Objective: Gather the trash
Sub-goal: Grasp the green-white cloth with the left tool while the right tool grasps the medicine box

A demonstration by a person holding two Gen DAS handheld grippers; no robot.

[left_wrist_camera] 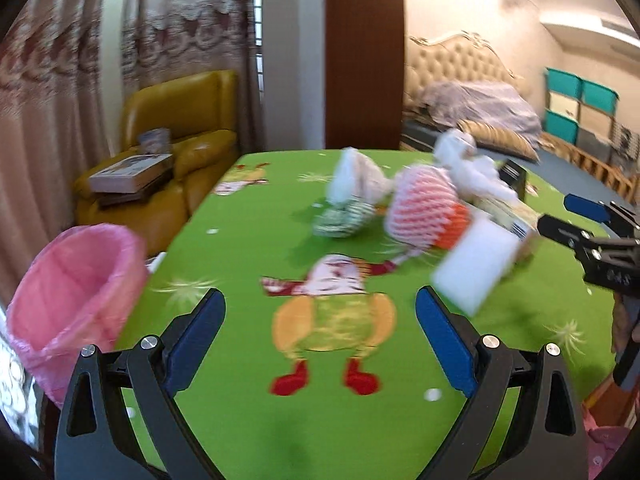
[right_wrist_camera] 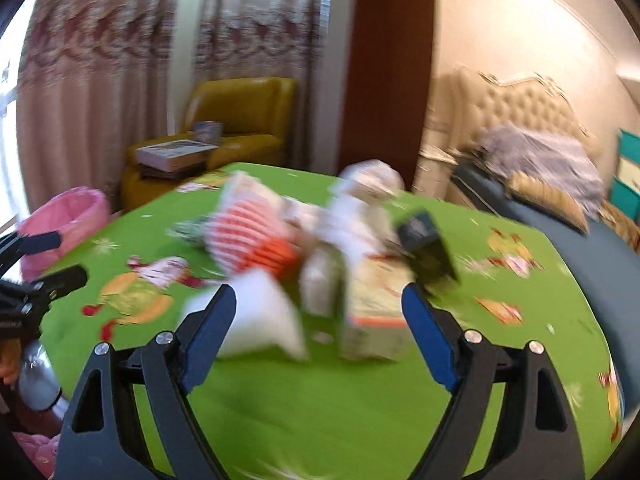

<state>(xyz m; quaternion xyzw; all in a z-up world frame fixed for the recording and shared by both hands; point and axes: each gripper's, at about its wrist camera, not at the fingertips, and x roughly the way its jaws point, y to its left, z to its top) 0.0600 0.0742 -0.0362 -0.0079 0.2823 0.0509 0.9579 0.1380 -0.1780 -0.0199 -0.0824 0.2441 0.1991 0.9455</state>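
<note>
Left wrist view is showing the left gripper (left_wrist_camera: 320, 332) hanging above the green cartoon-print tablecloth (left_wrist_camera: 248, 420), its blue-padded fingers spread wide with nothing between them, presumably readying for a pick. Right wrist view is showing the right gripper (right_wrist_camera: 316, 328) likewise spread apart and empty, pointing straight at the heap, so it is probably the one lining up a grab. Nearest to it are lying a white square foam pad (right_wrist_camera: 256, 320) and a pale flat carton (right_wrist_camera: 380, 312); just behind them are sitting a red-and-white striped foam net sleeve (right_wrist_camera: 248, 232), a small black box (right_wrist_camera: 428, 248) and crumpled white tissue (right_wrist_camera: 360, 200), all blurred and touching in one pile. At the table's left edge a pink-lined waste bin (left_wrist_camera: 76, 292) is standing open-mouthed, well apart from the trash, likely placed there to receive it. Farther off are showing a mustard leather armchair (left_wrist_camera: 180, 128) stacked with books, patterned curtains (left_wrist_camera: 80, 48), and a tufted bed headboard (left_wrist_camera: 460, 60).
</note>
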